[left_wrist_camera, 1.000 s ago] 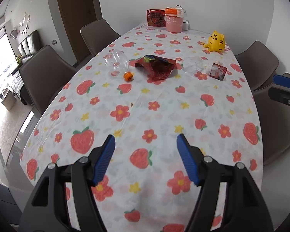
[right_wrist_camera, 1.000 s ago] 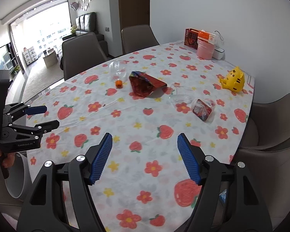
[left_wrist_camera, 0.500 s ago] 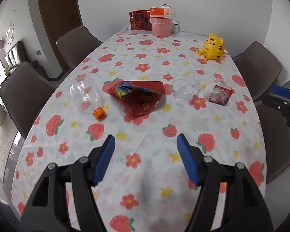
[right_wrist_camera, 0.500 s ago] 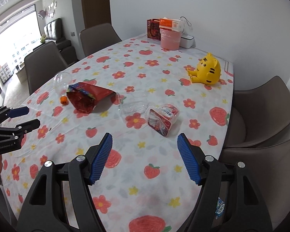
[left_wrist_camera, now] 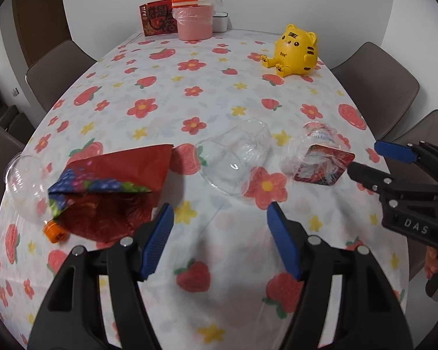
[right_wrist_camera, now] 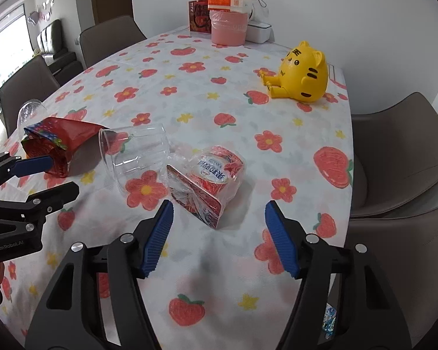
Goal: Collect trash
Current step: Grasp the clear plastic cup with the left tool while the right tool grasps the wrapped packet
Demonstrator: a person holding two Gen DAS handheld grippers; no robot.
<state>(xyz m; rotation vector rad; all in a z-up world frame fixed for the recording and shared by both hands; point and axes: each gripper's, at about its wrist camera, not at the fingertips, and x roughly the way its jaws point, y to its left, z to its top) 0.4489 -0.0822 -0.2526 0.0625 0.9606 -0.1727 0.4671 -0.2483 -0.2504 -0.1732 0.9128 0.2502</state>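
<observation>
Trash on table (left_wrist_camera: 219, 93): two clear cups (left_wrist_camera: 236, 157); one red bag (left_wrist_camera: 116, 186).

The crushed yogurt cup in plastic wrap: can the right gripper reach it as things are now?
Probably yes. The right gripper is open, holds nothing and points at the crushed yogurt cup, with only bare tablecloth between them. The clear plastic cup lies beside it, out of the way.
</observation>
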